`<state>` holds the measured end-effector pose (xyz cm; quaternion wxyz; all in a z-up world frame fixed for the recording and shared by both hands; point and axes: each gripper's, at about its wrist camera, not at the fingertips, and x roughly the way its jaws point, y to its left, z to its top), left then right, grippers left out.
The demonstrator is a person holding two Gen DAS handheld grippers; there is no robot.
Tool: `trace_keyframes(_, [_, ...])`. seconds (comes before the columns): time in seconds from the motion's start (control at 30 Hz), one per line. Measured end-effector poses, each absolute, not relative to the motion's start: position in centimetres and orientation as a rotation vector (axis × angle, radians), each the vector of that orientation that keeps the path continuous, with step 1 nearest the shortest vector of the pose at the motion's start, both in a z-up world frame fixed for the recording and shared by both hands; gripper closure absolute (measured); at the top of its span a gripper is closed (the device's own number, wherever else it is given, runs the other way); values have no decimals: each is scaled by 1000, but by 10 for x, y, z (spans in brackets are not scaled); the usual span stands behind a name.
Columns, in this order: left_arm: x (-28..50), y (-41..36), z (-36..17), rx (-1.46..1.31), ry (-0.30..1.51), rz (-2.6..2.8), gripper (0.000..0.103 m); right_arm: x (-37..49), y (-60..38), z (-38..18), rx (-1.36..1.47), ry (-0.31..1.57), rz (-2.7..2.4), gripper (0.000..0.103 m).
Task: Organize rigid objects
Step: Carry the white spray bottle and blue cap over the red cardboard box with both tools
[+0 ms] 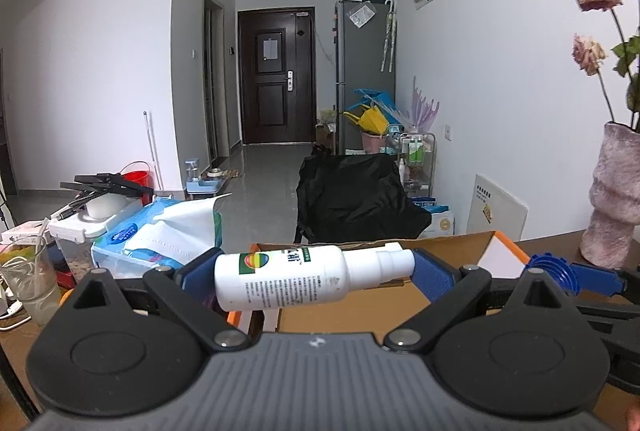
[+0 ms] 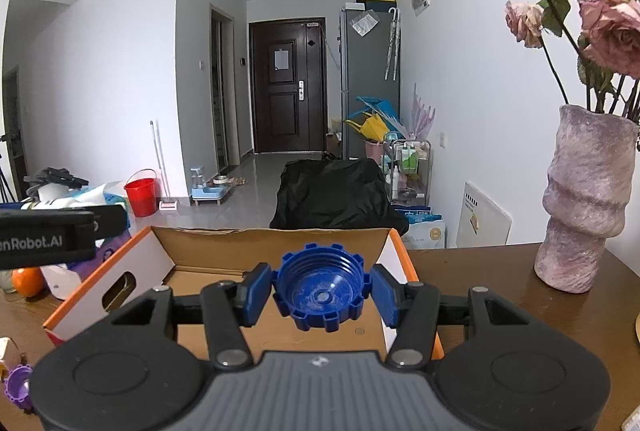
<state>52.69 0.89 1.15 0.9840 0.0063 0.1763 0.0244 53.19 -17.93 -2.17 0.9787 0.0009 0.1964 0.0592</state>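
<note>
Holding one white spray bottle (image 1: 280, 277) pinched lengthwise, the left gripper (image 1: 316, 271) hovers over one open cardboard box (image 2: 224, 251); the right gripper (image 2: 320, 291) pinches one blue cap (image 2: 320, 287).

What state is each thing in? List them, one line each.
Left gripper: shut on the white spray bottle.
White spray bottle: held sideways, capped, over the cardboard box.
Right gripper: shut on the blue cap.
Blue cap: off any bottle, hollow side facing the camera.
Cardboard box: open on top.
Vase: upright, holding wilted roses.
</note>
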Motion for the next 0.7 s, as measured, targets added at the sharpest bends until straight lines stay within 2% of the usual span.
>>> trace_keyframes(0.7, [562, 8, -26, 40, 452, 35, 4, 563, -178, -59, 0, 468, 108, 50])
